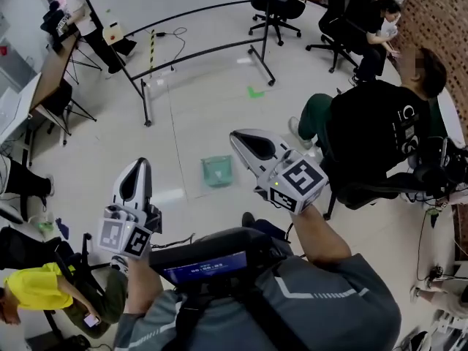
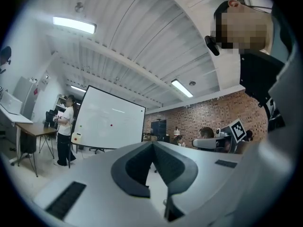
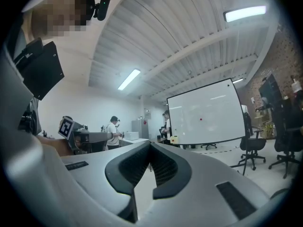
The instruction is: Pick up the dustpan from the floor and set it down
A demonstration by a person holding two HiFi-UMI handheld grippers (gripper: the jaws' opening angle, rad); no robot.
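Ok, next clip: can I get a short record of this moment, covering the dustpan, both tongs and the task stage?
dustpan: small green plastic dustpan, lying on the pale floor
left tongs: left tongs held level above the floor, jaws together, nothing between them
right tongs: right tongs held level, jaws together, nothing between them
contact: neither tongs touches the dustpan
task stage: pick-up not yet begun
nearby: person in black top seated to the right

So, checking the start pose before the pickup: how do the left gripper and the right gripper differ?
In the head view the right gripper slants up-left, its tip showing just right of the dustpan; the left gripper points straight up the picture, farther to the dustpan's left. The right gripper shows larger than the left gripper. Both are shut and empty.
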